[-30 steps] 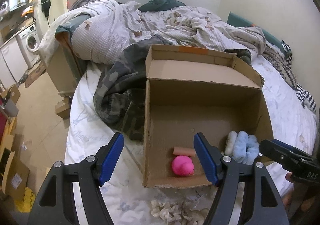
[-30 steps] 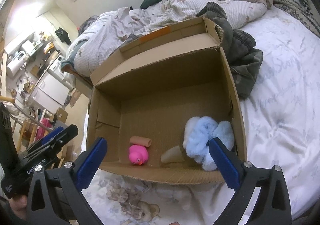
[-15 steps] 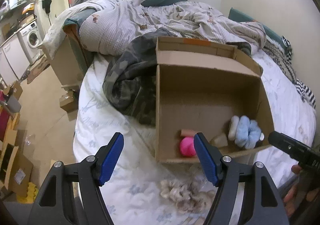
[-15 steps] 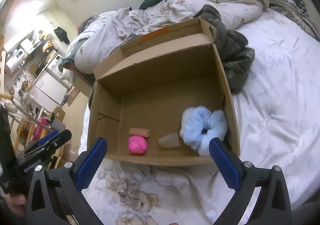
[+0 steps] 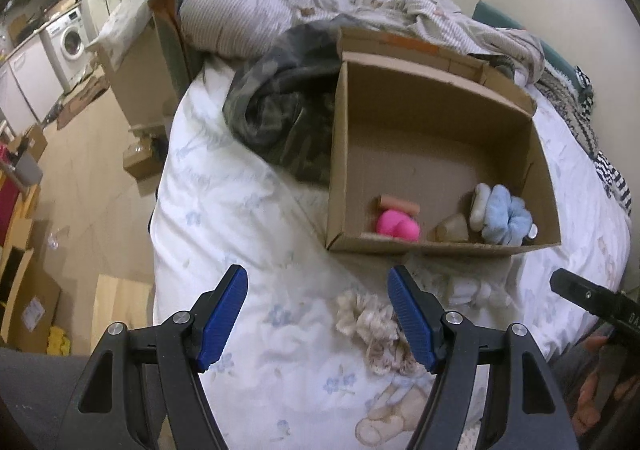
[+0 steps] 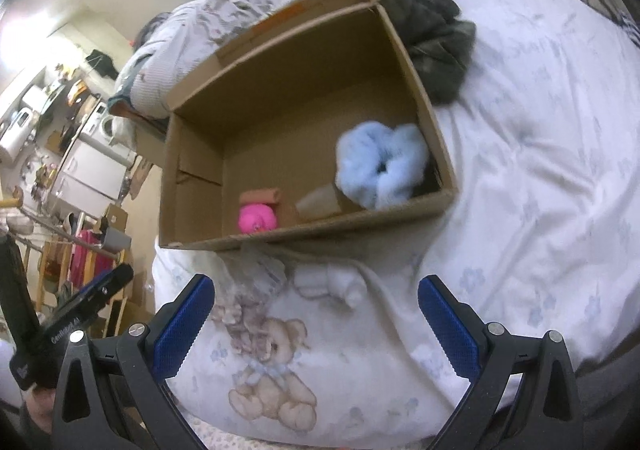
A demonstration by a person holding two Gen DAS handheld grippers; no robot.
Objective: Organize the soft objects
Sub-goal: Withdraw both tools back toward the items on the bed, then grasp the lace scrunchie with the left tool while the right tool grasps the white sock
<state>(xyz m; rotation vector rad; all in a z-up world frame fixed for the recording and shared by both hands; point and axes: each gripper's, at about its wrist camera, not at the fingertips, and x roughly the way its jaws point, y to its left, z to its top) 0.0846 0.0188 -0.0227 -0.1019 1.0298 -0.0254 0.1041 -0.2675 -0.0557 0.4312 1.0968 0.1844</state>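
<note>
On the bed, box (image 5: 440, 248) already holds blue scrunchie (image 6: 380, 164) and pink toy (image 5: 398, 226). Beige scrunchie (image 5: 372, 322) lies just before it (likely next). Left gripper (image 5: 318, 318) and right gripper (image 6: 316, 324) both wide, empty, angled down toward it.

A fluffy blue scrunchie (image 6: 380, 164) and pink toy (image 6: 257, 218) lie inside the cardboard box (image 6: 280, 238); a beige scrunchie (image 5: 374, 324) lies on the bed nearby.

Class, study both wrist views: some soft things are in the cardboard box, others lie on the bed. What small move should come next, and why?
Probably lower the left gripper, jaws open and empty, onto the beige scrunchie just ahead of it. It lies on the bed sheet outside the cardboard box, where the blue scrunchie and pink toy already sit.
</note>
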